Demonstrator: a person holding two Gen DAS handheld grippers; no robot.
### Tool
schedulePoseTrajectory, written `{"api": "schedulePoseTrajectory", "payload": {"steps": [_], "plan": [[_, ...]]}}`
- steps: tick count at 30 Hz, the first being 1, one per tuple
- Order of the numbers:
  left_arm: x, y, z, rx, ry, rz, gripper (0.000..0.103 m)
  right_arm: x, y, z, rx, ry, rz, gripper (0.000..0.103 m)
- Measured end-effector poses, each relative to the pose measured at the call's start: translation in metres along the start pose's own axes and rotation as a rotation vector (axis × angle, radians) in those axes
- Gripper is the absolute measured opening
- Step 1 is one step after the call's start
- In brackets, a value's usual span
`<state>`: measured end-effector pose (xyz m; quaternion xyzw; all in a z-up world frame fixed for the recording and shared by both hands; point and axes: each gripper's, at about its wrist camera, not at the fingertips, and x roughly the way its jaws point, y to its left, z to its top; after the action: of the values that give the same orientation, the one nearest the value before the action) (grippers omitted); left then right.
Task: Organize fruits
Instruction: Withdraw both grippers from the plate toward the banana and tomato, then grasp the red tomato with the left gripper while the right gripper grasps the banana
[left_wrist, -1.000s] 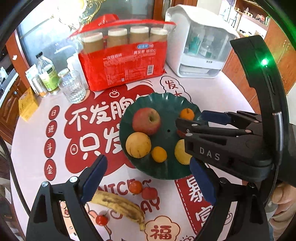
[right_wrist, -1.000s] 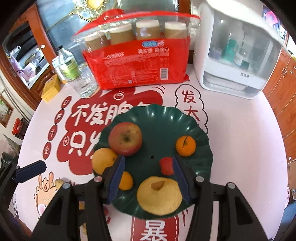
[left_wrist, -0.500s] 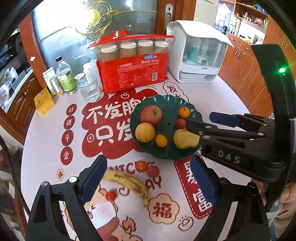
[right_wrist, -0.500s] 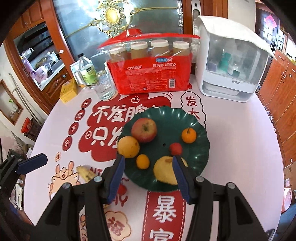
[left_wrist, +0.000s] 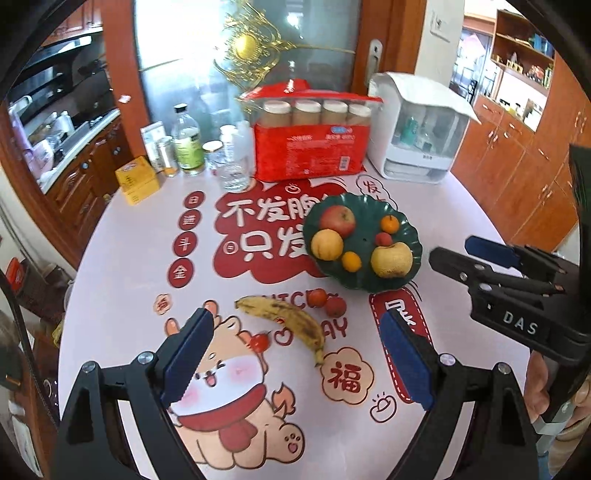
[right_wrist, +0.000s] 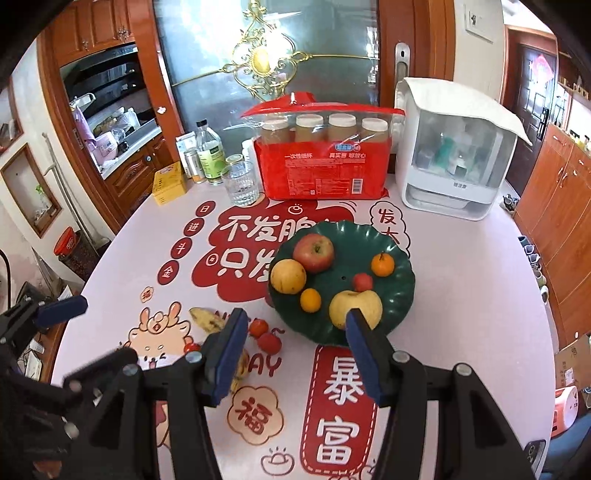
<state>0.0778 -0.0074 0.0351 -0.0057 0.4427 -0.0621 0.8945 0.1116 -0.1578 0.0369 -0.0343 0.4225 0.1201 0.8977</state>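
Note:
A dark green plate (left_wrist: 369, 216) (right_wrist: 354, 240) holds a red apple (left_wrist: 337, 220), two yellow fruits (left_wrist: 327, 244) (left_wrist: 391, 260), two tangerines and a small red fruit (left_wrist: 383, 239). On the tablecloth in front of it lie a spotted banana (left_wrist: 284, 319) (right_wrist: 207, 317), two small red fruits (left_wrist: 317, 297) (left_wrist: 335, 306) and a cherry tomato (left_wrist: 260, 342). My left gripper (left_wrist: 294, 314) stands wide open above the banana, holding nothing. My right gripper (right_wrist: 296, 314) (left_wrist: 452, 249) hangs in front of the plate; its jaws are opening, with nothing between them.
At the back of the round table stand a red pack of paper cups (left_wrist: 310, 147), a white appliance (left_wrist: 417, 144), a drinking glass (left_wrist: 232, 173), bottles (left_wrist: 186, 144) and a yellow box (left_wrist: 136, 179). A hand (left_wrist: 543, 387) holds the right gripper. Wooden cabinets surround the table.
Both grippers have drawn back and up from the plate, so more of the table shows. The right jaws have spread a little. The fruits lie where they were.

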Motion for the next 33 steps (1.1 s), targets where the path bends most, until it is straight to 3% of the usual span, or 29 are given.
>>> {"api": "schedulePoseTrajectory", "payload": {"steps": [13, 26, 33], "plan": [[-0.029, 0.03, -0.034, -0.054, -0.036, 0.073, 0.092, -0.017, 0.03, -0.028, -0.048, -0.009, 0.067, 0.058], [0.025, 0.076, -0.091, -0.115, 0.117, 0.134, 0.092, 0.03, 0.06, -0.071, -0.114, 0.094, 0.127, 0.057], [0.063, 0.089, -0.099, -0.126, 0.172, 0.136, 0.092, 0.063, 0.07, -0.08, -0.14, 0.136, 0.135, 0.057]]}}
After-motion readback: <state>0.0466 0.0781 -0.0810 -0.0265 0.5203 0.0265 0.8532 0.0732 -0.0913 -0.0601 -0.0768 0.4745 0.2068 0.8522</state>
